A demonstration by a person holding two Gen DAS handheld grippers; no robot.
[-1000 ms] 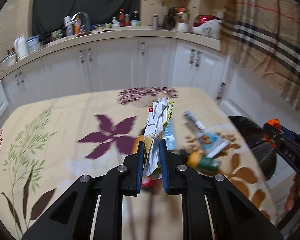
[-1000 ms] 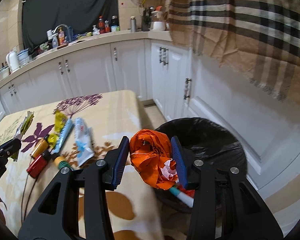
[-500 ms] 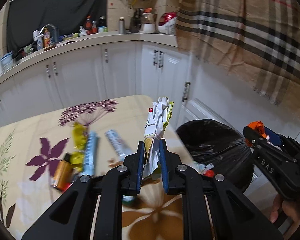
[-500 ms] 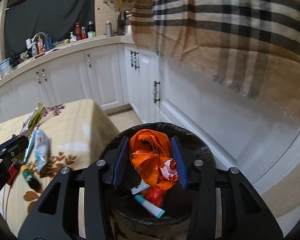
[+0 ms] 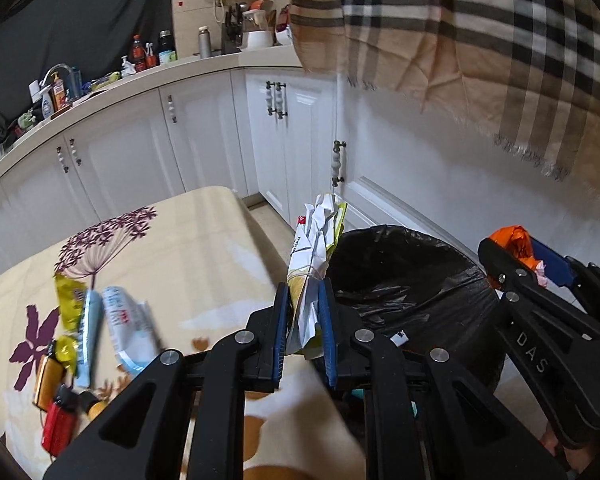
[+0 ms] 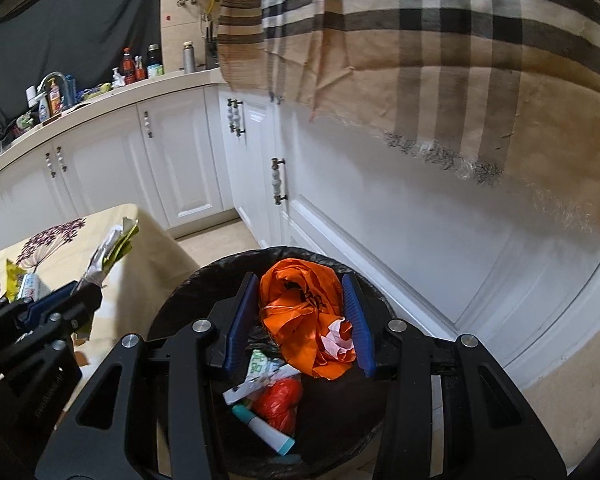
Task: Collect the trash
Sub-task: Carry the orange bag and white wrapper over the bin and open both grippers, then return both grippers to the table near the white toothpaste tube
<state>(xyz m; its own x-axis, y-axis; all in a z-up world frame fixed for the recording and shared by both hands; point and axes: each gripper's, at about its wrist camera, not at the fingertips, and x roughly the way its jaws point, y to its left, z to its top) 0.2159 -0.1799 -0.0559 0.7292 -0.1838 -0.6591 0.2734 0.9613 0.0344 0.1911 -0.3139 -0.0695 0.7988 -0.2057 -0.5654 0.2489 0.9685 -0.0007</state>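
left gripper: fingers pinching a crumpled white/yellow wrapper, which sticks up past the tips; seen from the right wrist view as well, wrapper held over the tabletop edge
right gripper: fingers clamped on a bunched orange plastic bag, a scrap of pink/white paper at its lower right; in the left wrist view the gripper sits over the far side of the bin
bin: black-lined, round, on the floor just beside the tabletop corner; orange bag hangs directly above its opening
bin contents: red bag, white tube with teal cap, green-printed paper scrap
left wrapper vs bin: above the tabletop corner, just short of the bin rim
tabletop: floral cloth; trash left in a cluster at the left side, well apart from the bin: yellow wrappers, light blue tube, white pouch, orange item, red item
surroundings: white cabinets, plaid cloth hanging over the cabinet front behind the bin
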